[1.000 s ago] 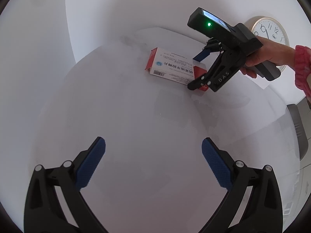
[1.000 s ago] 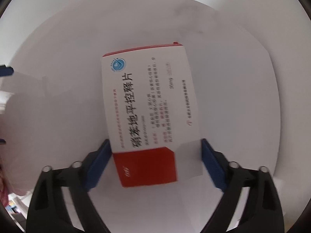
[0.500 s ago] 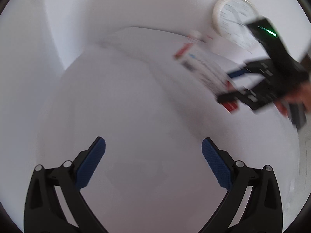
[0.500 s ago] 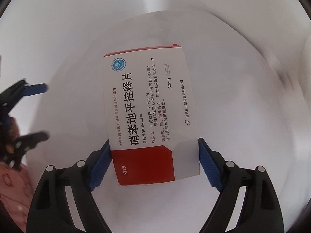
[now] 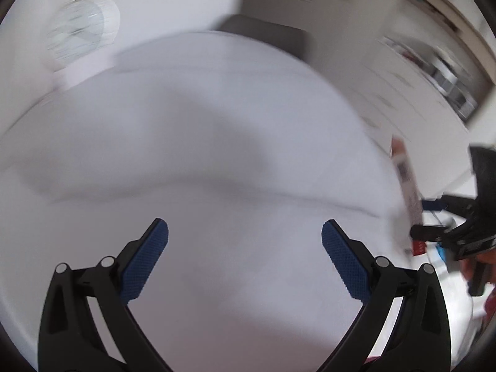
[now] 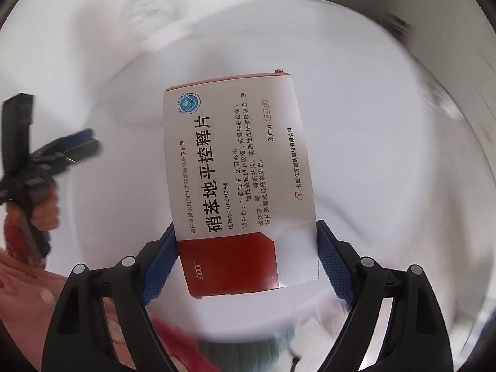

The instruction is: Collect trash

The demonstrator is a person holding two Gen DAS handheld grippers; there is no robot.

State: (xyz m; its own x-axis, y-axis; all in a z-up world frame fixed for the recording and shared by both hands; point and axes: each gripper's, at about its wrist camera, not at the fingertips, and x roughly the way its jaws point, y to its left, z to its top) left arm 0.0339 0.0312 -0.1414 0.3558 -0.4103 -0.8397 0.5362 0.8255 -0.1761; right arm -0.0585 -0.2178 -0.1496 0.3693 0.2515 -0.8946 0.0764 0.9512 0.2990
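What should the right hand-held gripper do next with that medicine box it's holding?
Probably carry the medicine box away to wherever trash goes. The right hand-held gripper already clamps its red end with both pads, and the left hand-held gripper is open and empty. No bin shows.

You have a flat white medicine box with a red end panel, a blue round logo and black Chinese print reading 30mg. It lies face toward the right wrist camera, red end nearest, lifted off the white table. From the left wrist view it shows edge-on, blurred, at the far right.
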